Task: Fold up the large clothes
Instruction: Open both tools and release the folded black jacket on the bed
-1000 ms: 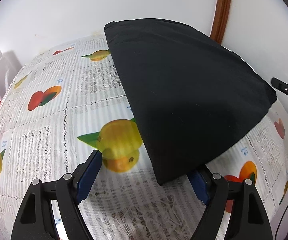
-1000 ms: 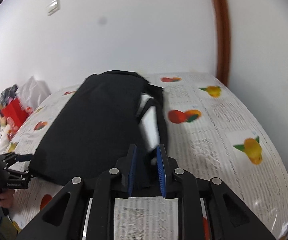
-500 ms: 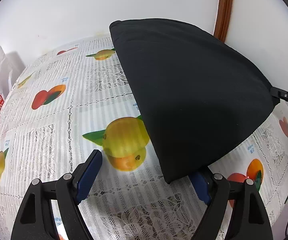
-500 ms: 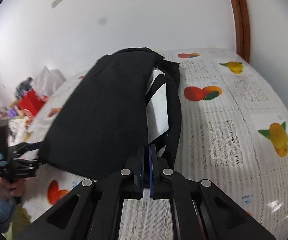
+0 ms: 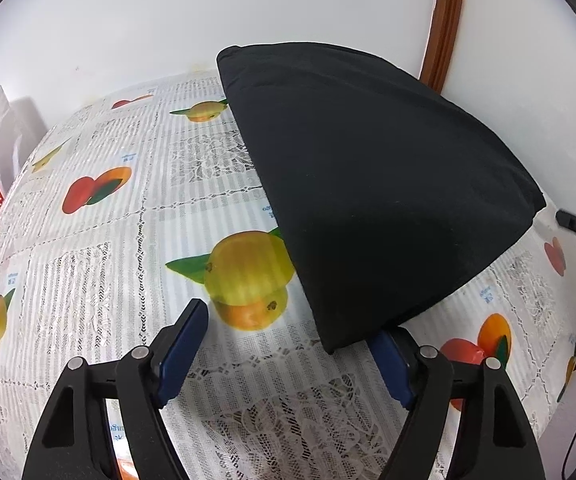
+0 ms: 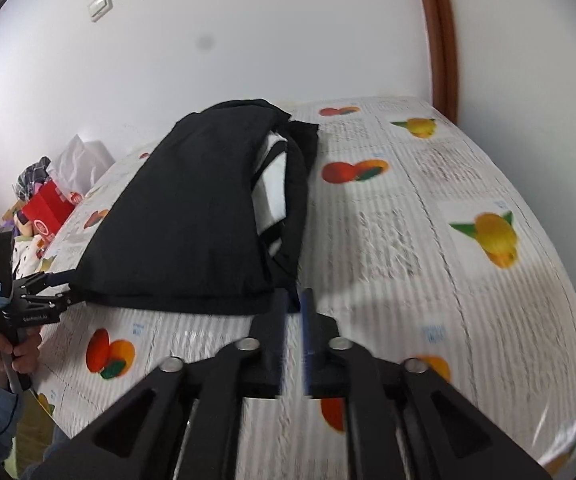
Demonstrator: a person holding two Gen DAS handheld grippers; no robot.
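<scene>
The folded black cloth garment lies on the fruit-printed lace tablecloth. The left gripper, wide but closing, brackets the garment's near corner; the right gripper, empty, is opening just beside its hem, apparently after letting go.

Right gripper pulled back off the black garment hem, jaws opening with nothing between them; left gripper jaws closing slightly.

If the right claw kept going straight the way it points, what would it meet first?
Most likely the near corner of the black garment, right ahead of the right claw. Its jaws are opening with nothing between them. The blurred picture leaves it unclear whether the tips touch the cloth.
</scene>
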